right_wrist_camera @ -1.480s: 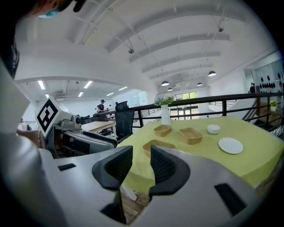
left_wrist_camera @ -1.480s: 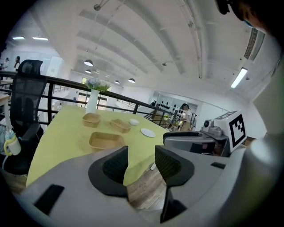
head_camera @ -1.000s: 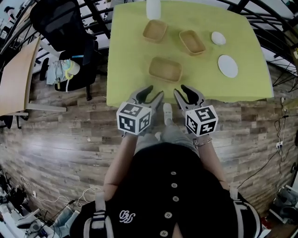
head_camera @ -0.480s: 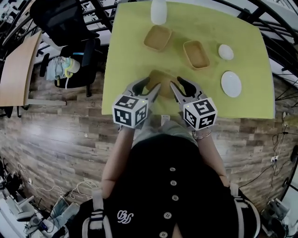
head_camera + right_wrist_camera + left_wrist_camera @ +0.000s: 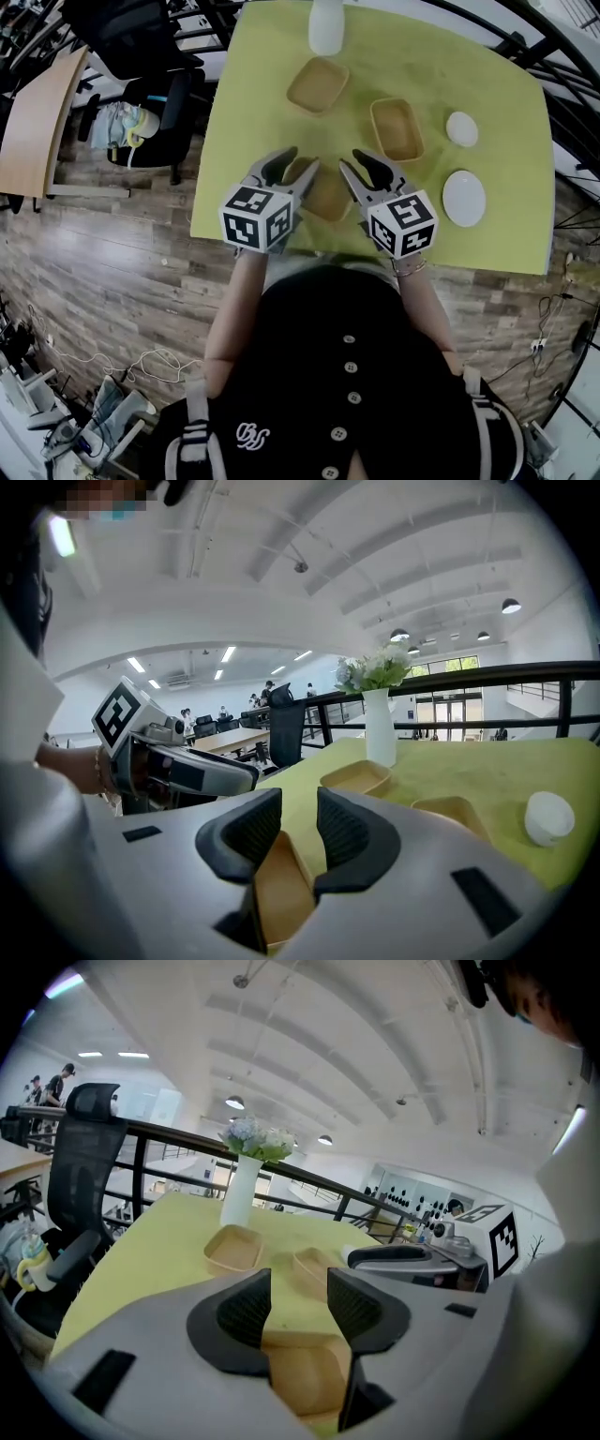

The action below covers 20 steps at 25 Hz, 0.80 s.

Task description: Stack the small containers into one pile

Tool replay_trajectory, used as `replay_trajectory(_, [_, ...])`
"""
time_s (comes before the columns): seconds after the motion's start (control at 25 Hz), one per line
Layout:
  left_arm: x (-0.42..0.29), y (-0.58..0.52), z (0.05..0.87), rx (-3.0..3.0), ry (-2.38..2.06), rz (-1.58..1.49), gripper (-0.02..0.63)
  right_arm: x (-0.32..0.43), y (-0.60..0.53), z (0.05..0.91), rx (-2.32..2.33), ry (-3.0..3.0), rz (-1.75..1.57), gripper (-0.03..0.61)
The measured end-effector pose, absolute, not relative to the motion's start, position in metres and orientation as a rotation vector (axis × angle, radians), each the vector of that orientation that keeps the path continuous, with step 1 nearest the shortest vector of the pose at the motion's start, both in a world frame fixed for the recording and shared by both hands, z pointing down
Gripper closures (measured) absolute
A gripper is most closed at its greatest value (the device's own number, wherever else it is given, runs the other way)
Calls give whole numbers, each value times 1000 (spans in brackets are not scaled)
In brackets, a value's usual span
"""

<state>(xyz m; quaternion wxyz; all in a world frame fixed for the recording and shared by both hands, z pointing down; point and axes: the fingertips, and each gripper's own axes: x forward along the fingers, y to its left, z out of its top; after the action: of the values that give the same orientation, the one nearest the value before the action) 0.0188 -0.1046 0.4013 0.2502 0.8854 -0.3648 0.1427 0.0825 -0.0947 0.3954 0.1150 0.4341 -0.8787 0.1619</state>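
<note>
Three tan containers lie apart on the green table (image 5: pixel 244 112): one far left (image 5: pixel 318 84), one to its right (image 5: pixel 397 128), and a near one (image 5: pixel 325 192). My left gripper (image 5: pixel 298 161) hovers at the near container's left end and my right gripper (image 5: pixel 356 161) at its right end. In the left gripper view the gripper (image 5: pixel 298 1279) is open, with the near container (image 5: pixel 305 1372) showing through the gap. My right gripper (image 5: pixel 299 803) has just closed a little but stays open. The near container's wall (image 5: pixel 277 892) shows below its jaws, untouched.
A white vase (image 5: pixel 326 26) with flowers stands at the table's far edge. A small white bowl (image 5: pixel 461 128) and a white plate (image 5: pixel 464 198) lie at the right. An office chair (image 5: pixel 141 84) stands left of the table. A railing runs behind it.
Both grippers have moved forward from off the table's near edge to either end of the near container. The containers have not moved on the table.
</note>
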Motion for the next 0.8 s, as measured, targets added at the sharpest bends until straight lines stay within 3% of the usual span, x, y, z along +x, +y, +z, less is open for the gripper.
replay_trajectory(0.8, [-8,-131,421,2336,-1056,414,449,74,-125,428,1170,-2559,584,480])
